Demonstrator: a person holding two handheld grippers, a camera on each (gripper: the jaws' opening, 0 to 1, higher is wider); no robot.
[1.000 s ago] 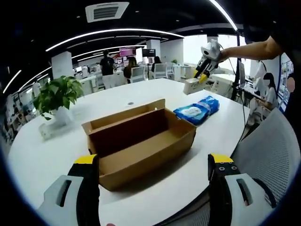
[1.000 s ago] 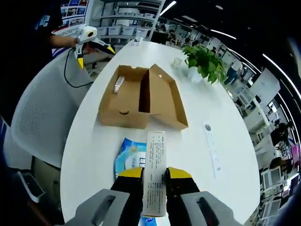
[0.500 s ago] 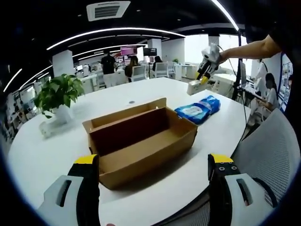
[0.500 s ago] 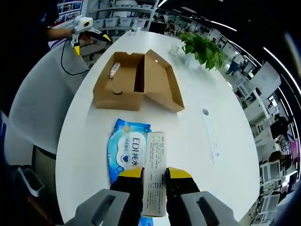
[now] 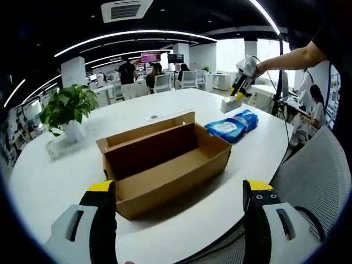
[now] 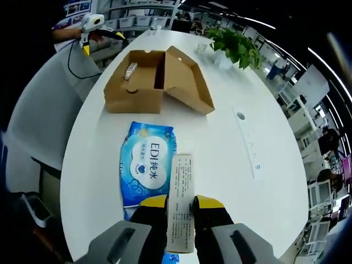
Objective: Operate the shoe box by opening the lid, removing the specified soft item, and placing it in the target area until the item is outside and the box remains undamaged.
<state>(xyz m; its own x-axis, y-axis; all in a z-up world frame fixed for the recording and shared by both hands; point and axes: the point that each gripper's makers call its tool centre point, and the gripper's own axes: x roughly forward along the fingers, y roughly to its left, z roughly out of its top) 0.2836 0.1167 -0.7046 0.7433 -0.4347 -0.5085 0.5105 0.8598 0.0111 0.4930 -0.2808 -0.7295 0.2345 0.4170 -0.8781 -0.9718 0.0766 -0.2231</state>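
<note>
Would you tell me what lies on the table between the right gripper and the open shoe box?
In the right gripper view, a blue wet-wipes pack lies flat on the white table between the right gripper, shut on a small white carton, and the shoe box.

Right gripper, clamped on the slim white carton, has pulled further back from the shoe box along the desk. In the right gripper view the box sat close ahead a second ago; now it lies farther off and the blue wipes pack shows whole in front of the jaws, no longer half hidden under the carton. In the left gripper view the right gripper with the carton has dropped lower, now just above the wipes pack.
</note>
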